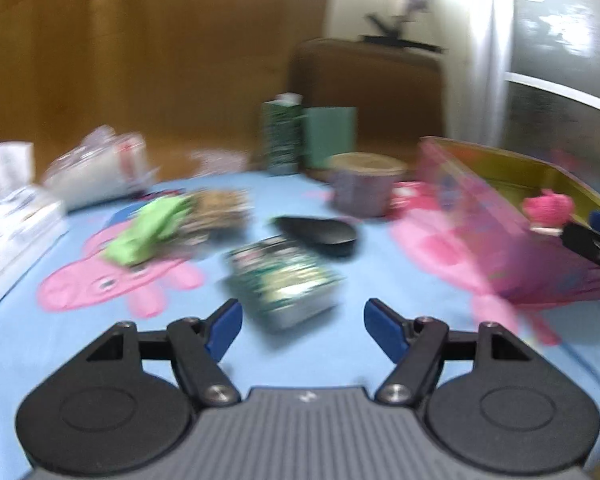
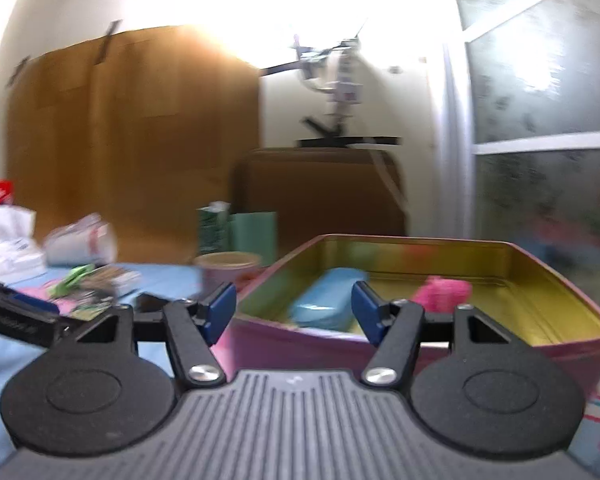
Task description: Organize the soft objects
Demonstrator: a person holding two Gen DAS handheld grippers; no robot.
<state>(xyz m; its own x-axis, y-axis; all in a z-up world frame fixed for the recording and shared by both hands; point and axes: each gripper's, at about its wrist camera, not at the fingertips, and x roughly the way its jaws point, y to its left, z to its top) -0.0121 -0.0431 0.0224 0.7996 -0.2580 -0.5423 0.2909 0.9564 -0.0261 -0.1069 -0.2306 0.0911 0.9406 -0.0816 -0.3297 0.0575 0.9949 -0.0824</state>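
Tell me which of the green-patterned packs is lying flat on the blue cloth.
The green pack just ahead of the open left gripper lies flat on the blue cloth; the other green pack stands upright at the back.

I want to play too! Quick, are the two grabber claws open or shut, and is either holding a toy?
Left gripper: open, holding nothing, above the green patterned packet.
Right gripper: open, holding nothing, in front of the pink tin box.

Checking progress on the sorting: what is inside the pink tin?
Inside the pink tin: a light blue soft block and a pink knitted toy. The near wall hides the floor's front part.
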